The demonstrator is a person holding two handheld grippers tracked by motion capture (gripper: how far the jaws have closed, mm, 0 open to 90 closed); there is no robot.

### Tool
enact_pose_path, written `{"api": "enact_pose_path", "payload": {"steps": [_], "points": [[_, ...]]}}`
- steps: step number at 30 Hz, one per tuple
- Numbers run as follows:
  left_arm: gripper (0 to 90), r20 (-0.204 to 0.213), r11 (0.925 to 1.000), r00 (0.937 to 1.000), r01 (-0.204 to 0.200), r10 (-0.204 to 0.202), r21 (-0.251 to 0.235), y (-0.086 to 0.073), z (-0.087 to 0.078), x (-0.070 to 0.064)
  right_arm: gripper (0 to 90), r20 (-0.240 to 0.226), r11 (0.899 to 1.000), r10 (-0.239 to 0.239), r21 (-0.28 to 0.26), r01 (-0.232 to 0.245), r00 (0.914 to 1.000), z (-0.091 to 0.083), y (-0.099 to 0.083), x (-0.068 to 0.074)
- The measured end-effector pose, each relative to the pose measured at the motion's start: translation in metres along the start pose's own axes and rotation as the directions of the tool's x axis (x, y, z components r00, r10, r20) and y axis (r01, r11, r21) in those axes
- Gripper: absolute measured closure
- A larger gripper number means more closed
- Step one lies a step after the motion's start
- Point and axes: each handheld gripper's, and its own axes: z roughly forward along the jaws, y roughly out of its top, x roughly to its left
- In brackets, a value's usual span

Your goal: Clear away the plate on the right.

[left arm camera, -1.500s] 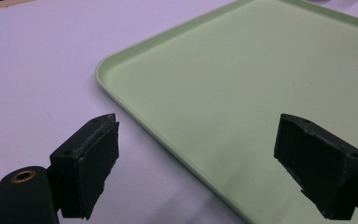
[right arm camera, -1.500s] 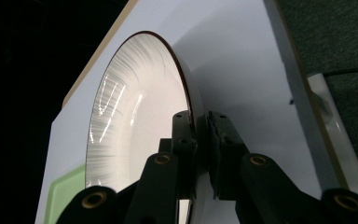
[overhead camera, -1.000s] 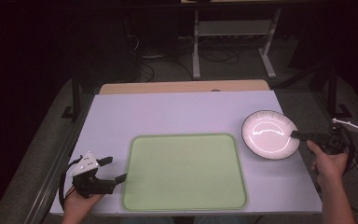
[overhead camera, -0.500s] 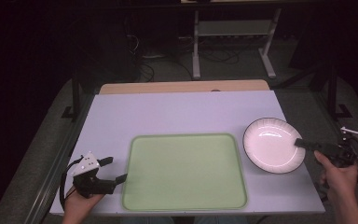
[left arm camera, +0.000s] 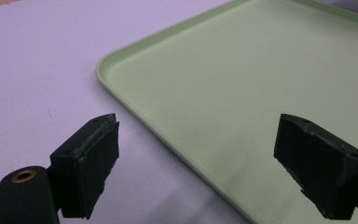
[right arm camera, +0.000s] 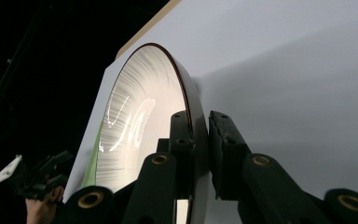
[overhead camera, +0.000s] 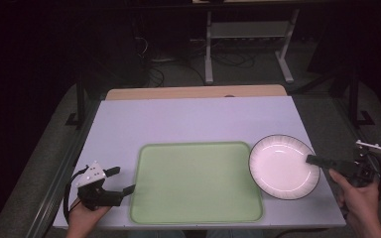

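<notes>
The right gripper (overhead camera: 313, 159) clamped the plate (overhead camera: 282, 166) rim at lower right — beside the tray (overhead camera: 196, 181); the left gripper (overhead camera: 121, 181) waited open.

High view overhead, gripper views close, sharing green tray (overhead camera: 196, 182)

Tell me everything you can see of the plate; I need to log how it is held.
The plate is round, white and glossy, with fine ribbing inside and a thin dark rim. It sits at the table's right side, just right of the green tray. The right gripper is shut on its rim, one jaw on the inner face, one on the underside. Whether it rests on the table or is lifted cannot be told.
</notes>
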Motion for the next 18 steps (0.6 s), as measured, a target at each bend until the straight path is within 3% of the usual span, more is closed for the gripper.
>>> {"api": "enact_pose_path", "payload": {"steps": [7,15,18], "points": [[13.9,-0.002,1.0000,1.0000,0.000,0.000,-0.004,0.000,-0.001,0.001,79.4,-0.054,0.997,-0.055,0.058,0.058,0.9970,0.016,-0.002,0.028],[13.9,0.000,1.0000,1.0000,-0.003,0.003,-0.005,0.000,-0.001,0.000,79.3,-0.118,0.989,-0.091,0.105,0.104,0.9888,0.035,-0.007,0.052],[13.9,0.000,1.0000,1.0000,-0.002,0.002,-0.005,0.000,-0.001,0.001,79.1,-0.122,0.987,-0.102,0.113,0.116,0.9873,0.039,-0.007,0.057]]}}
